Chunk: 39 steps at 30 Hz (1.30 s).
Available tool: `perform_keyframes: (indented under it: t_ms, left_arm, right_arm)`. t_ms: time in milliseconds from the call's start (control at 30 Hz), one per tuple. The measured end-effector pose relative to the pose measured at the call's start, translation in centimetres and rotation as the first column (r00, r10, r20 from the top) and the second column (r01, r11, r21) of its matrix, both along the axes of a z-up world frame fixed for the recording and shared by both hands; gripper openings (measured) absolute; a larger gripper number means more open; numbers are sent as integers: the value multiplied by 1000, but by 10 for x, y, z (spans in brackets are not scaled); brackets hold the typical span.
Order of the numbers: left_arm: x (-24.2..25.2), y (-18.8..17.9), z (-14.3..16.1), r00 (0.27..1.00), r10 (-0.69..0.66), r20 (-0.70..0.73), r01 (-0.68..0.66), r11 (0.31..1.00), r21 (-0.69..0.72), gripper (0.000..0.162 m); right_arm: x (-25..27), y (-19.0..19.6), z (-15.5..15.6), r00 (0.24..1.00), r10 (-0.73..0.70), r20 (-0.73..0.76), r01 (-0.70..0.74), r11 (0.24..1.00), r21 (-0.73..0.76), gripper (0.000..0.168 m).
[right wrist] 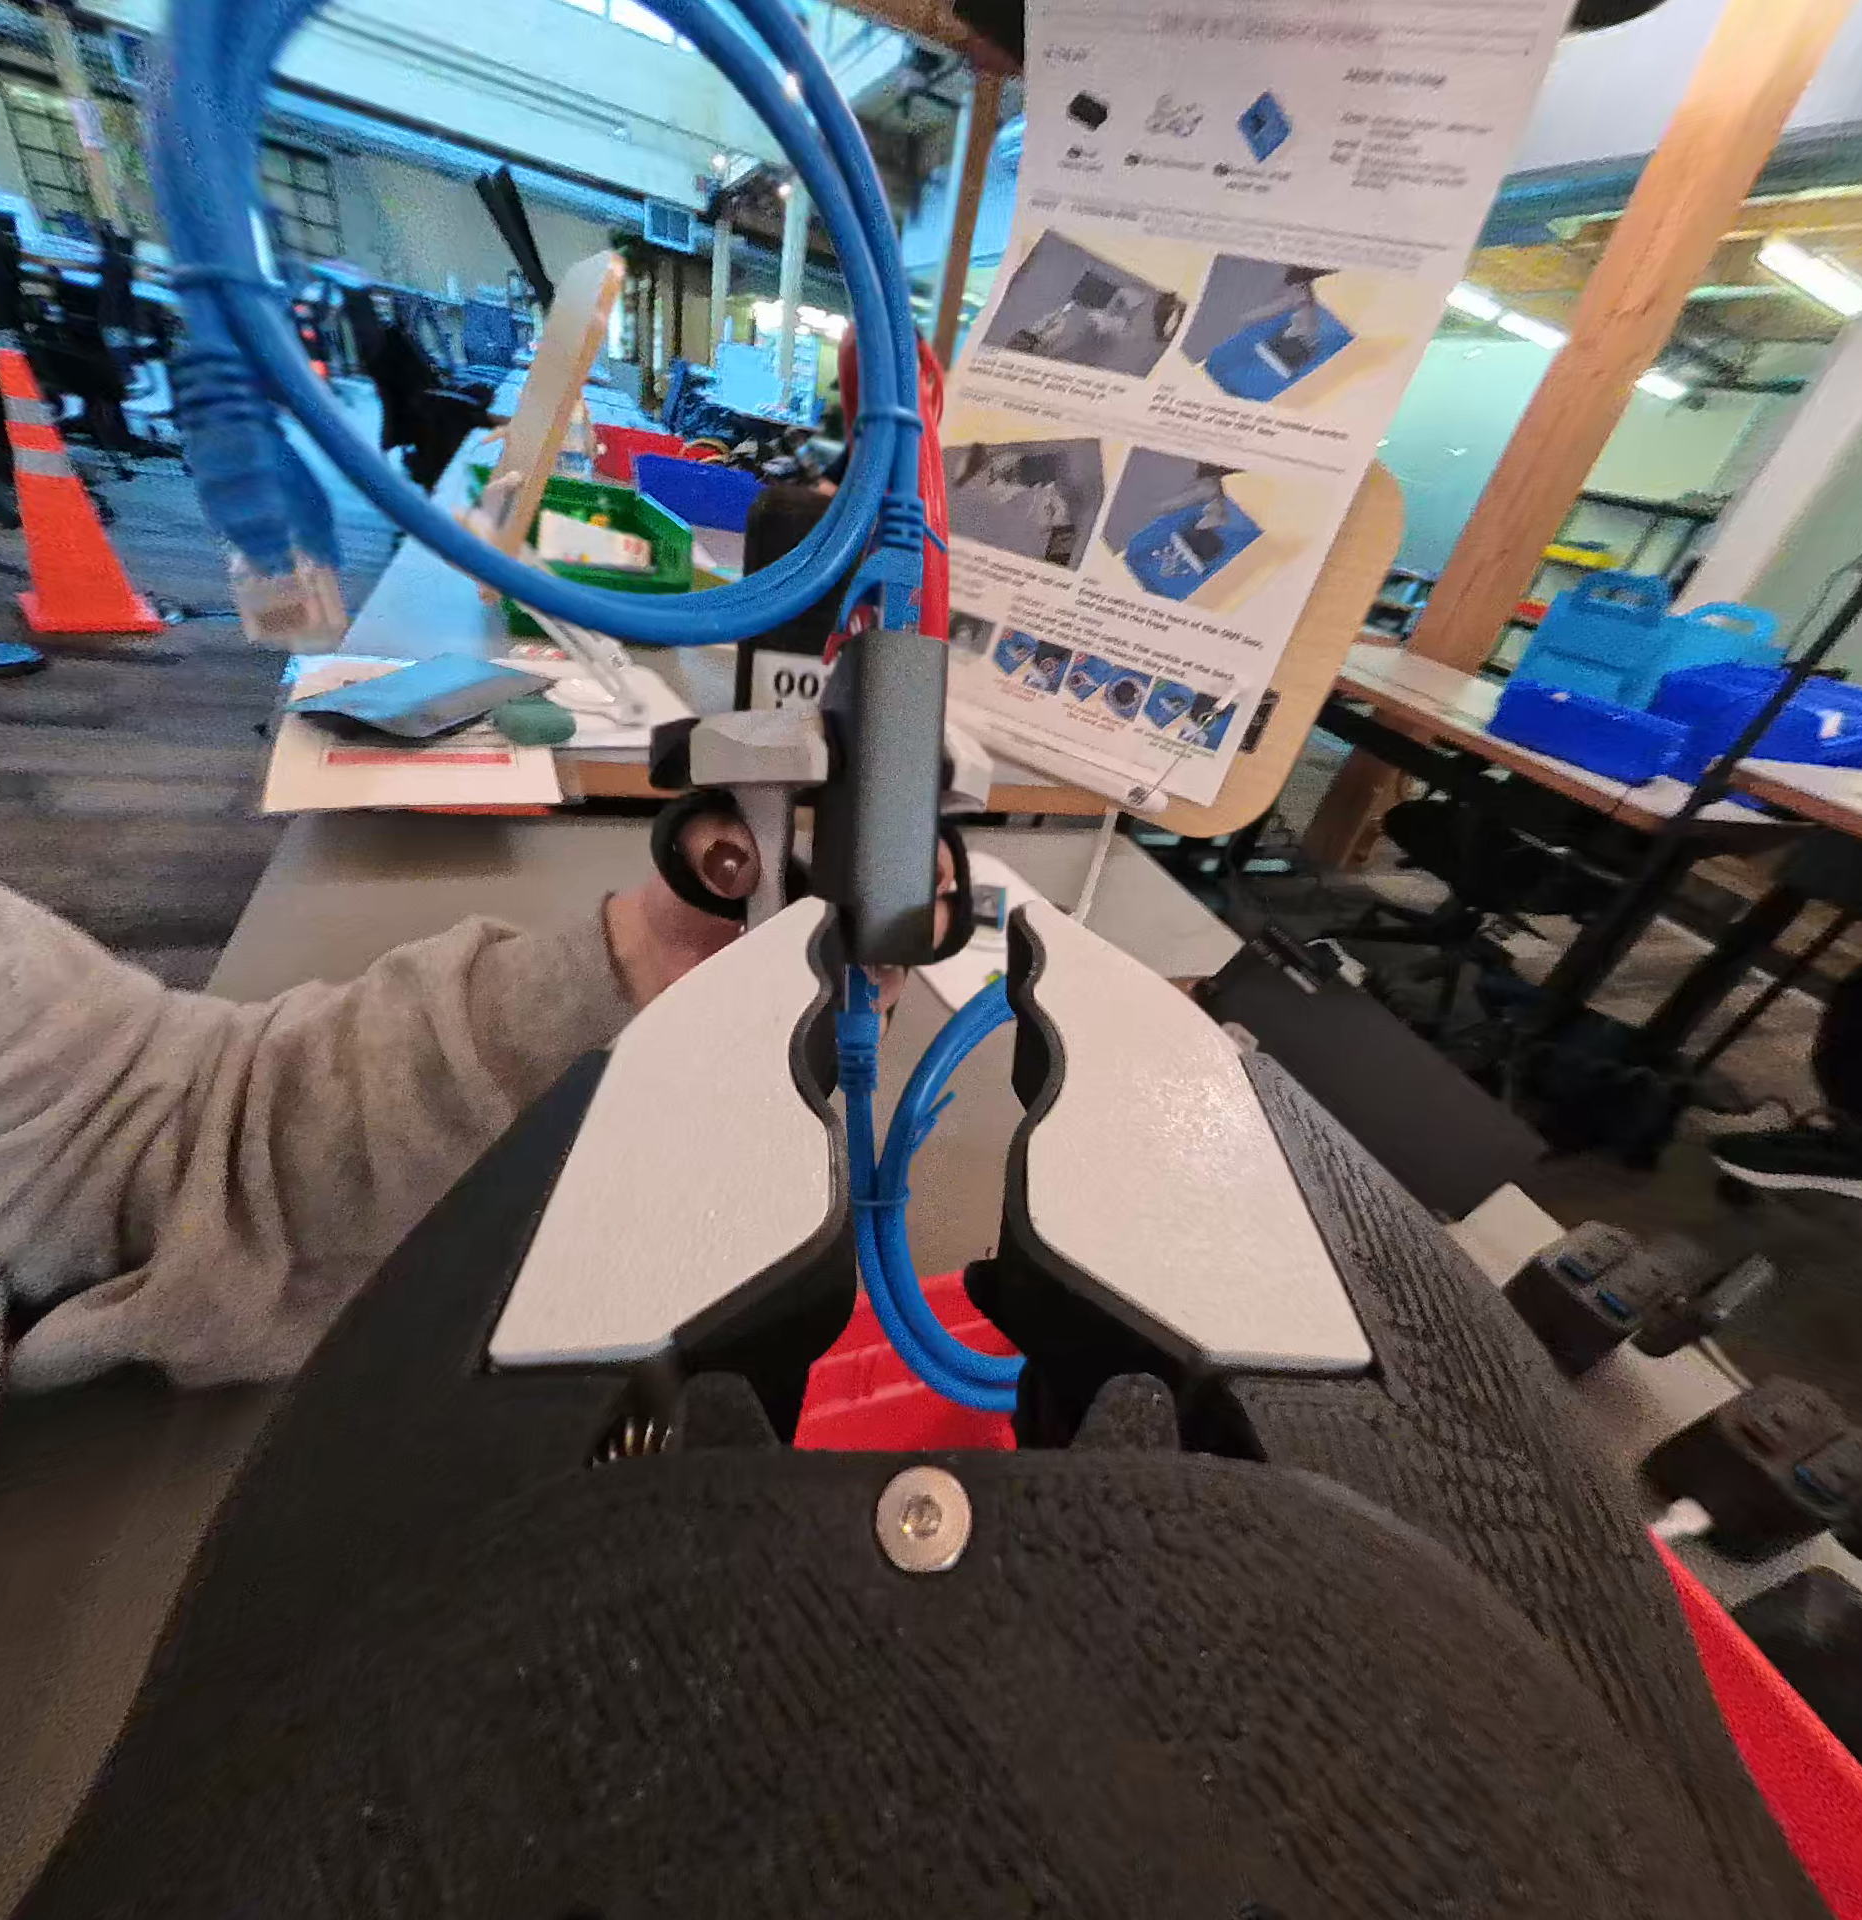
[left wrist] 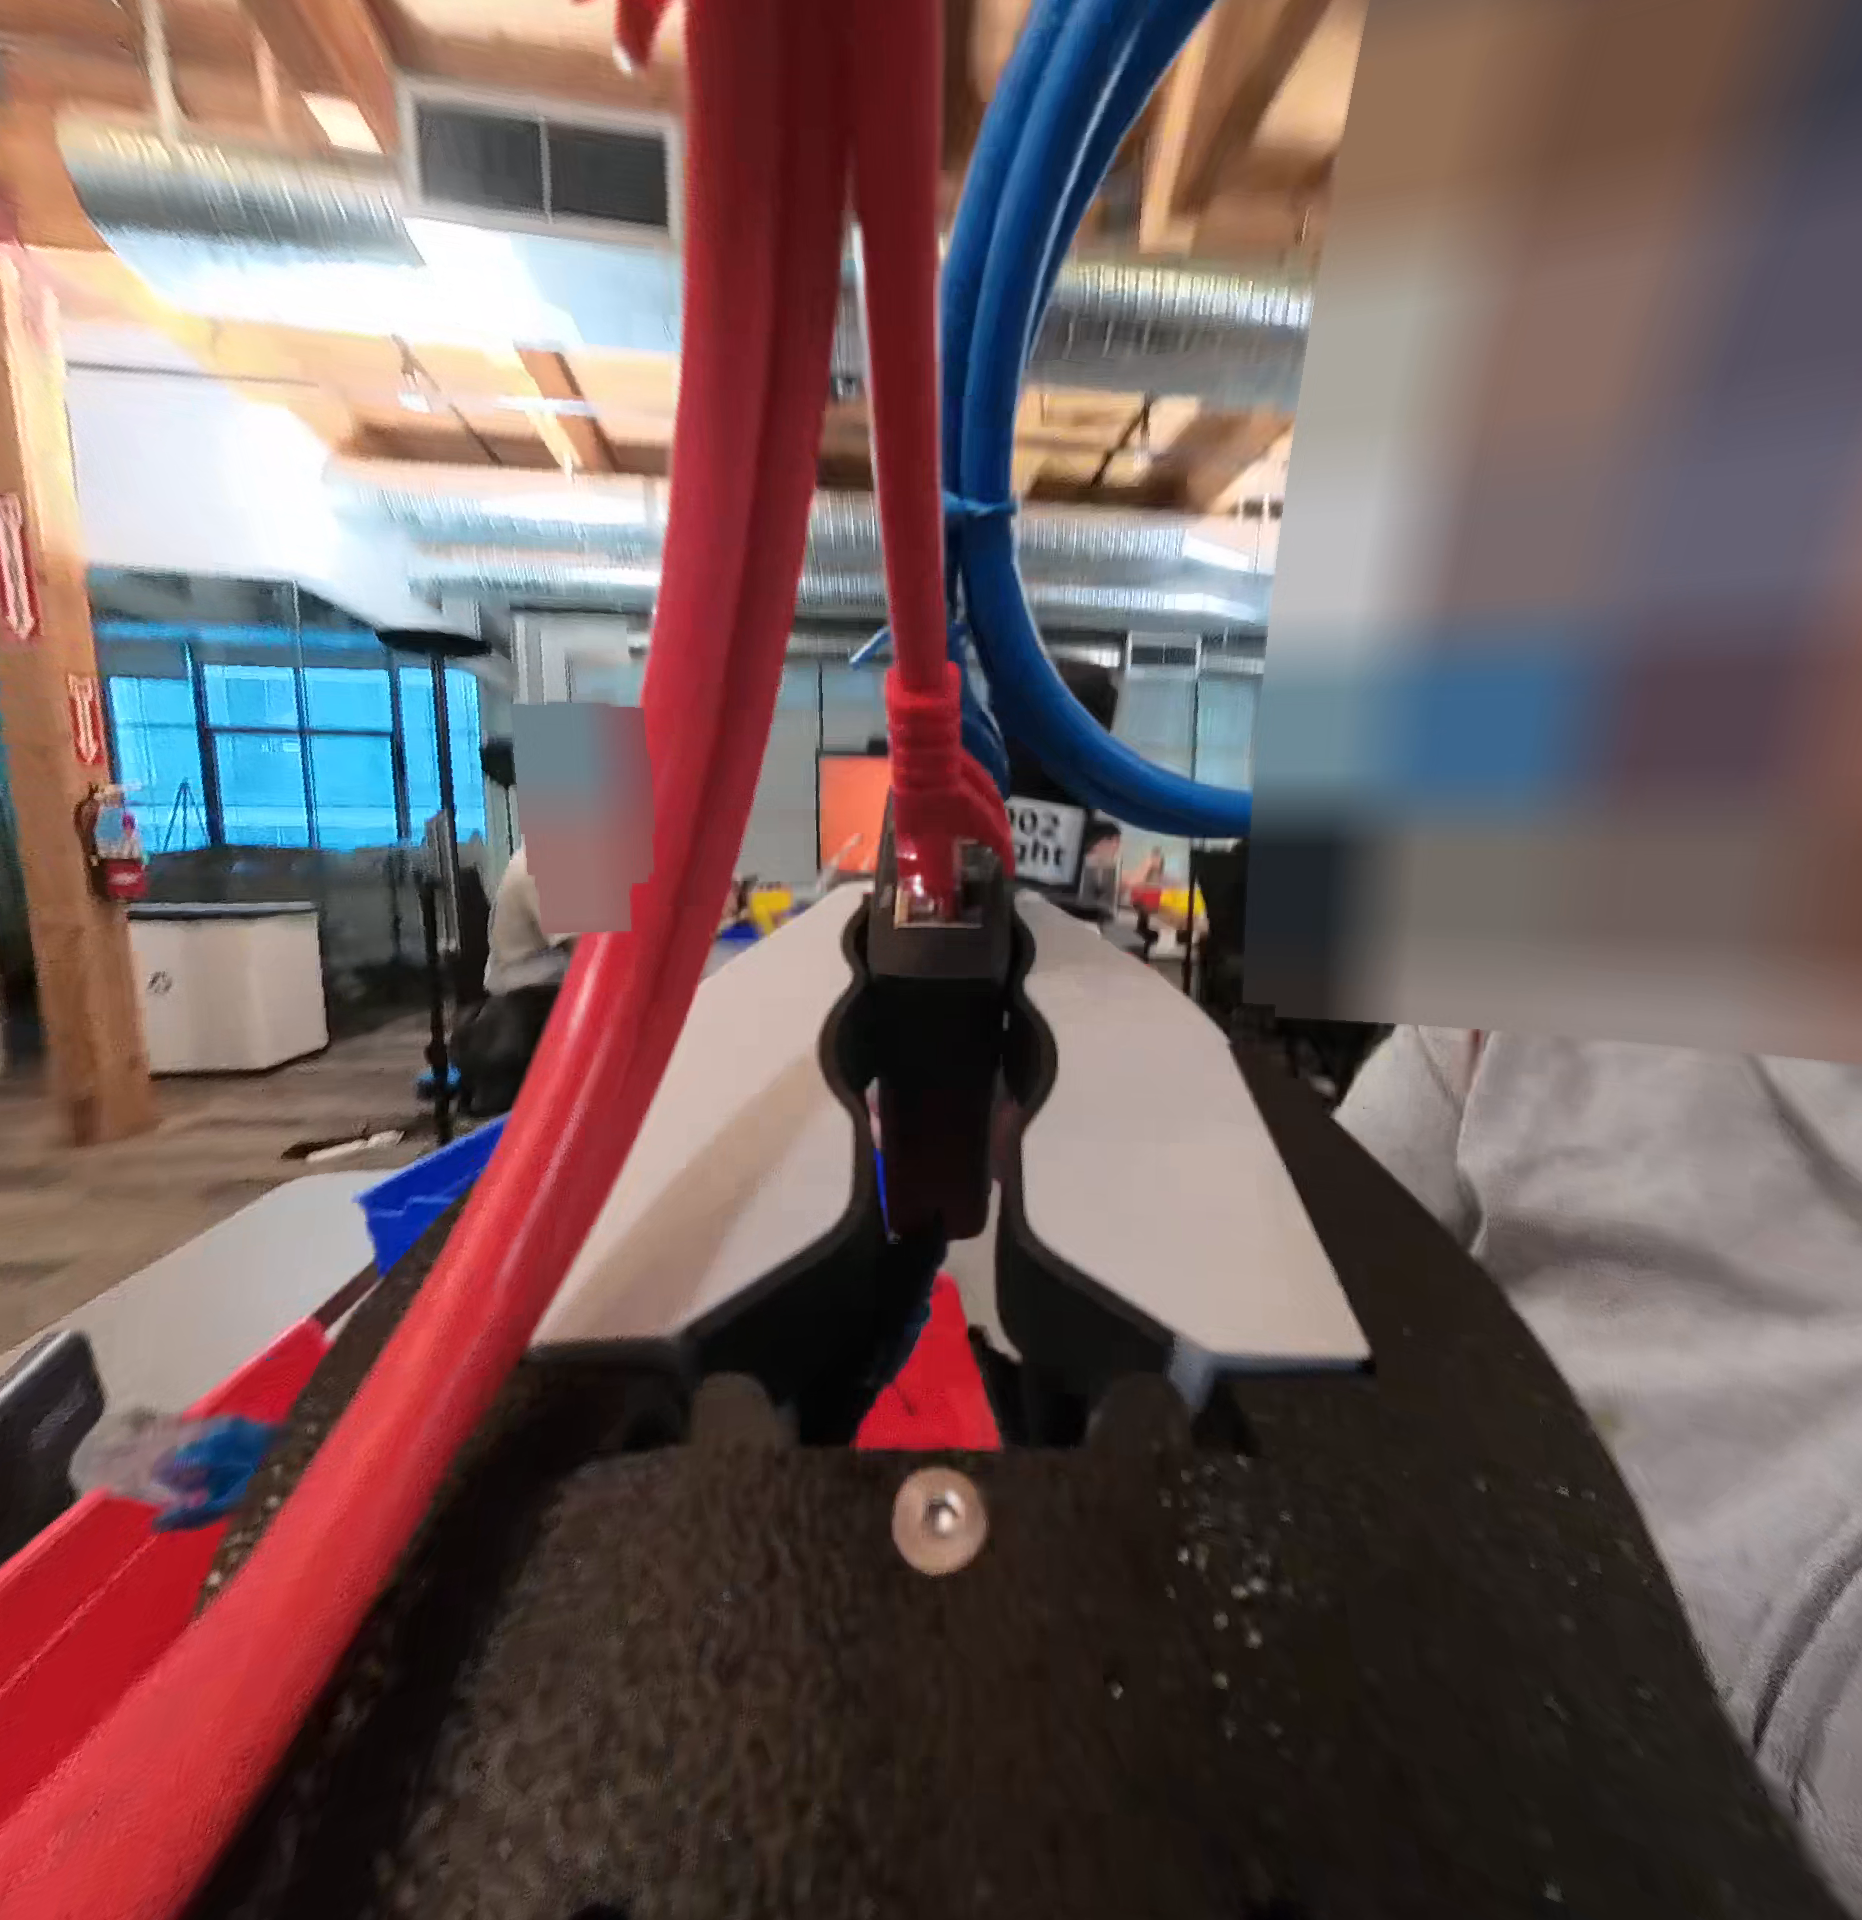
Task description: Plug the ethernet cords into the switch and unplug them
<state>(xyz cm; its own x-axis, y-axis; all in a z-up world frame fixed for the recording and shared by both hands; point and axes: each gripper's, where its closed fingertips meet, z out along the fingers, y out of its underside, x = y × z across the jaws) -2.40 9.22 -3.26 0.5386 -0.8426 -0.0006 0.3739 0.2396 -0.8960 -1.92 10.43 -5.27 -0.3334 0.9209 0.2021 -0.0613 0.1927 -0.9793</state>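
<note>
2 cables meet at 1 small black box (left wrist: 937,1039), and your left gripper (left wrist: 937,935) is pressed onto that box from both sides, holding it upright above the worktop (left wrist: 179,1278). The red cable (left wrist: 740,623) has its plug pushed into the top end of the box, and the rest of it hangs in loops down the left of that gripper. A blue cable (left wrist: 1010,582) hangs just behind it. A firm, even squeeze matters here: the box is smooth and narrow, and in my judgement the weight of the loops could twist it between the fingers.

Your right gripper (right wrist: 922,935) is spread wide, pinching nothing. The blue cable runs up between its fingers without touching either pad, and its plug (right wrist: 859,1039) sits at the lower end of the box. Whether it is fully seated I cannot tell. Line that gripper up with the plug's stiff boot and not the soft cord, and mind the big blue loop (right wrist: 553,582) overhead. A red bin (right wrist: 906,1382) lies below, and an instruction sheet (right wrist: 1218,416) stands beyond to the right.
</note>
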Motion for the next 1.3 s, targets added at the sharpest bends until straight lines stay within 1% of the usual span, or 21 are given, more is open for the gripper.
perform_keyframes:
  t_ms: [67,167,200,233,267,367,400,433,467,500,567,600,667,733,833,900,933,1000,1067,1167,1300]
  left_arm:
    - [11,0,-5,997,-10,-70,9,1000,-10,24]
    - [25,3,-13,991,-51,-121,46,998,-40,24]
    - [29,4,-16,990,-59,-131,53,997,-49,17]
    - [33,5,-18,987,-76,-140,69,996,-55,18]
    - [35,5,-19,986,-86,-140,79,995,-59,23]
    - [36,9,-16,991,-58,-118,51,997,-65,24]
    - [34,11,-11,995,-30,-93,24,998,-63,30]
    - [32,11,-6,997,-8,-79,4,999,-53,41]
    - [30,13,-6,995,28,-91,-34,998,-57,46]
    - [28,16,-8,990,72,-123,-81,994,-71,62]
    - [25,20,-15,976,108,-189,-131,985,-110,84]
    - [23,21,-17,969,127,-211,-155,981,-121,92]
    - [17,23,-16,957,185,-223,-212,972,-103,94]
    - [10,23,-12,955,218,-201,-240,966,-92,92]
    - [-3,27,-13,942,270,-199,-296,948,-115,88]
    - [-11,29,-16,924,314,-220,-345,930,-125,86]
    - [-14,30,-17,916,331,-227,-365,922,-127,86]
    - [-22,32,-17,902,368,-226,-402,907,-128,82]
    - [-26,33,-17,898,384,-213,-416,900,-131,81]
    - [-30,34,-17,901,386,-197,-417,897,-148,81]
    - [-32,34,-17,895,398,-201,-429,891,-150,79]
  right_arm:
    - [2,-4,-7,998,40,41,-41,999,11,32]
    - [-1,-15,-17,994,74,77,-79,995,59,32]
    - [-3,-15,-20,994,69,82,-75,995,71,31]
    - [-4,-16,-22,993,72,94,-80,993,81,31]
    - [-4,-18,-25,991,87,105,-96,992,86,29]
    - [-3,-17,-23,991,91,98,-99,992,79,22]
    - [-4,-13,-23,993,72,95,-80,993,86,21]
    - [-6,-8,-22,996,44,78,-52,993,102,20]
    - [-6,-4,-20,998,22,55,-28,993,115,20]
    - [-6,0,-17,999,5,39,-9,993,116,20]
    - [-3,9,-9,1000,-30,-2,30,993,110,19]
    - [0,15,-5,998,-52,-21,54,993,106,19]
    - [9,29,4,993,-101,-57,107,989,107,19]
    - [24,46,15,980,-173,-97,184,976,119,19]
    - [59,84,28,939,-311,-146,333,928,168,19]
    - [85,121,29,896,-423,-137,444,860,250,19]
    - [97,144,28,864,-488,-125,502,808,309,20]
    - [121,190,24,796,-597,-97,572,691,443,19]
    - [142,236,18,713,-694,-98,604,538,588,19]
    - [171,296,4,605,-782,-150,544,269,794,19]
    - [199,345,-16,547,-807,-221,346,-22,938,20]
